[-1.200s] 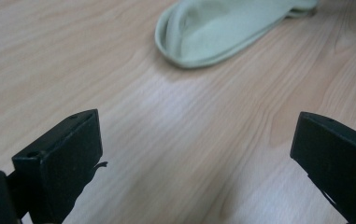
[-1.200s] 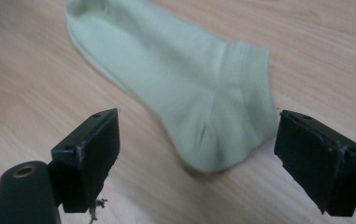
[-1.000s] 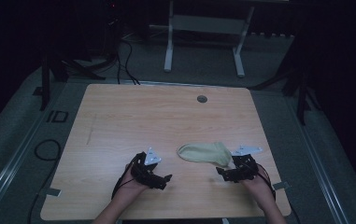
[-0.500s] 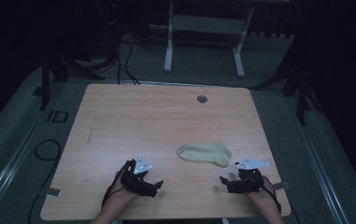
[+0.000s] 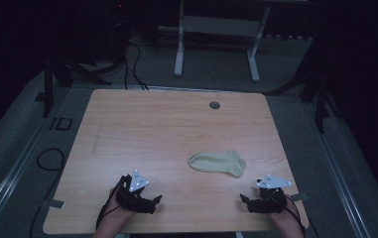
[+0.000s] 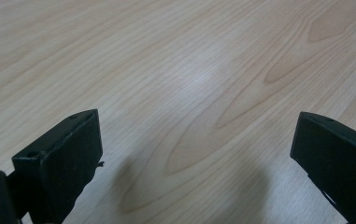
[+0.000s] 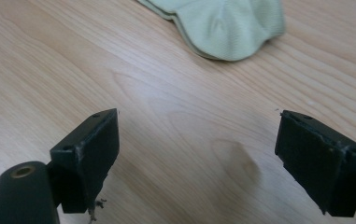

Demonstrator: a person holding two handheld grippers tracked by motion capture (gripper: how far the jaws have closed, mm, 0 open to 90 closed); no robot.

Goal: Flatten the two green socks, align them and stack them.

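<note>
— Sock point(image 5: 217, 163) status? Which way's it lying?

— Flat on the table point(image 5: 152, 129), right of centre, toward my side. Long axis runs approx left-right w/ a slight tilt; rounded end points left, other end right and a bit nearer me.

— Grippers?

— Left gripper point(image 5: 153, 202) near the front edge, jaws spread wide, nothing btwn them. Right gripper point(image 5: 245, 201) same: jaws apart, empty, sock point(image 7: 222, 25) just ahead, not touching.
</note>
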